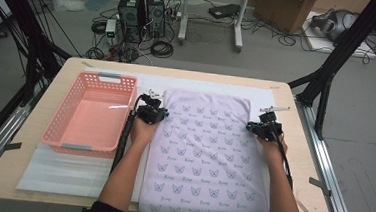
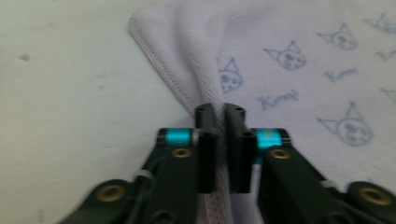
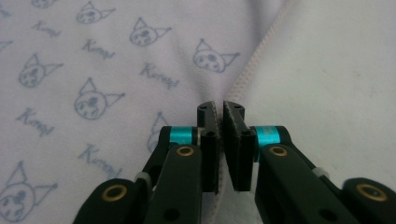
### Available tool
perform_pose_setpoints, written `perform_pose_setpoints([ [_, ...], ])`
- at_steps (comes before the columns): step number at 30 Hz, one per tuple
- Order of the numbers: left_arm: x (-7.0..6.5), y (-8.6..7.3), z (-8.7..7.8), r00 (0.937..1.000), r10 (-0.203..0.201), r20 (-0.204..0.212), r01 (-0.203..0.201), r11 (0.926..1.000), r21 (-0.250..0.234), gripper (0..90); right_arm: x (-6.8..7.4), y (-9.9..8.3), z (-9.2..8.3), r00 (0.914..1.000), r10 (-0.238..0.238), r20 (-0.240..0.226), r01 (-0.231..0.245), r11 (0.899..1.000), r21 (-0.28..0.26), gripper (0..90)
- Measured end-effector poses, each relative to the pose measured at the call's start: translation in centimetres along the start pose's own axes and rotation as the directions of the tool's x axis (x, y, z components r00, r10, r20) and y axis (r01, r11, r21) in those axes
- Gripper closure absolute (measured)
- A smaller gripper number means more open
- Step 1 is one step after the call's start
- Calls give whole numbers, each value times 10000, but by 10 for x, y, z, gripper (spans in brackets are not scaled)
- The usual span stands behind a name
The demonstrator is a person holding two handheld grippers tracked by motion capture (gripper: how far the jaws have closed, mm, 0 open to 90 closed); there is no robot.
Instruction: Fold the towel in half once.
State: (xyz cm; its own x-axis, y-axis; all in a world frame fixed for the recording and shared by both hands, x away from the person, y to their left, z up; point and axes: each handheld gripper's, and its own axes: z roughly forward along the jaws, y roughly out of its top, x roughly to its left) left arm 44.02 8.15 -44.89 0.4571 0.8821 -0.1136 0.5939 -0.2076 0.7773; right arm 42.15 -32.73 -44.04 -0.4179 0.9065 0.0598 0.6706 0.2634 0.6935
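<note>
High view: the towel [image 1: 200, 157] lies flat on the table [image 1: 302, 159], beside the basket [image 1: 93, 112]. Left gripper [image 2: 220, 109] and right gripper [image 3: 219, 108] each pinch a side hem, jaws nearly closed on cloth. Lift both evenly, keeping the edge taut, to fold cleanly.

Both forearms reach forward, left tongs [image 1: 151, 112] and right tongs [image 1: 263, 127] clamped tight, well apart.
</note>
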Motion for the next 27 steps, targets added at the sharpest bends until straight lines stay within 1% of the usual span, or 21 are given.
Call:
perform_pose_setpoints([
  [1,2,0,0,9999,-154,49,154,9999,-11,864,2,1,0,9999,-99,128,98,9999,30,867],
  [2,3,1,0,9997,-257,29,257,9996,-65,869,2,2,0,9999,-84,78,83,9999,119,872],
  [3,4,2,-2,9992,-356,-181,353,9992,-165,872,0,3,0,10000,-79,50,78,9999,101,875],
  [4,6,3,-3,9980,-598,-182,590,9973,-445,872,-1,4,-1,9999,-13,168,12,10000,26,876],
  [5,8,5,-6,9948,-1011,-87,999,9908,-909,872,-3,5,-3,9998,59,211,-54,9998,-200,877],
  [6,9,7,-8,9934,-1141,-82,1125,9876,-1091,873,-5,7,-5,9994,232,269,-219,9985,-506,877],
  [7,10,10,-10,9920,-1260,-51,1244,9842,-1258,873,-6,9,-7,9993,214,317,-193,9976,-660,878],
  [8,10,16,-11,9941,-1083,-63,1071,9888,-1035,873,-6,12,-9,9991,142,399,-109,9965,-824,878],
  [9,9,24,-13,9962,-854,-151,834,9913,-1015,873,-5,17,-12,9986,63,517,-8,9944,-1059,878],
  [10,9,28,-16,9951,-983,-144,956,9870,-1293,873,-6,23,-17,9985,71,543,8,9896,-1442,878],
  [11,8,35,-19,9933,-1153,-91,1127,9824,-1487,873,-6,26,-20,9984,181,543,-91,9869,-1612,877],
  [13,6,46,-25,9937,-1100,-188,1050,9785,-1774,872,-9,33,-26,9976,391,576,-276,9816,-1889,878],
  [14,5,49,-28,9939,-1090,-179,1034,9750,-1966,872,-10,37,-30,9975,504,500,-386,9763,-2131,877],
  [15,5,51,-30,9938,-1104,-128,1054,9726,-2072,872,-11,39,-34,9976,535,439,-422,9731,-2266,877],
  [16,4,51,-32,9938,-1107,-40,1071,9690,-2224,872,-11,40,-37,9979,453,455,-330,9698,-2417,877],
  [18,2,51,-38,9974,-714,-27,689,9712,-2283,872,-10,39,-43,9988,346,340,-247,9659,-2577,876],
  [20,0,50,-45,9983,-553,175,578,9690,-2403,871,-9,37,-49,9994,273,188,-212,9625,-2703,876],
  [21,0,50,-47,9985,-505,211,541,9686,-2425,871,-8,36,-54,9995,304,3,-291,9603,-2773,876],
  [23,-5,50,-54,9993,-216,292,281,9689,-2458,871,-6,34,-58,9999,144,-77,-160,9582,-2856,875],
  [24,-7,50,-58,9991,-178,380,271,9649,-2611,871,-4,33,-61,9999,50,-129,-85,9578,-2873,875],
  [27,-15,43,-66,9975,-138,691,325,9602,-2776,870,4,27,-70,9993,-242,-275,147,9523,-3049,875],
])
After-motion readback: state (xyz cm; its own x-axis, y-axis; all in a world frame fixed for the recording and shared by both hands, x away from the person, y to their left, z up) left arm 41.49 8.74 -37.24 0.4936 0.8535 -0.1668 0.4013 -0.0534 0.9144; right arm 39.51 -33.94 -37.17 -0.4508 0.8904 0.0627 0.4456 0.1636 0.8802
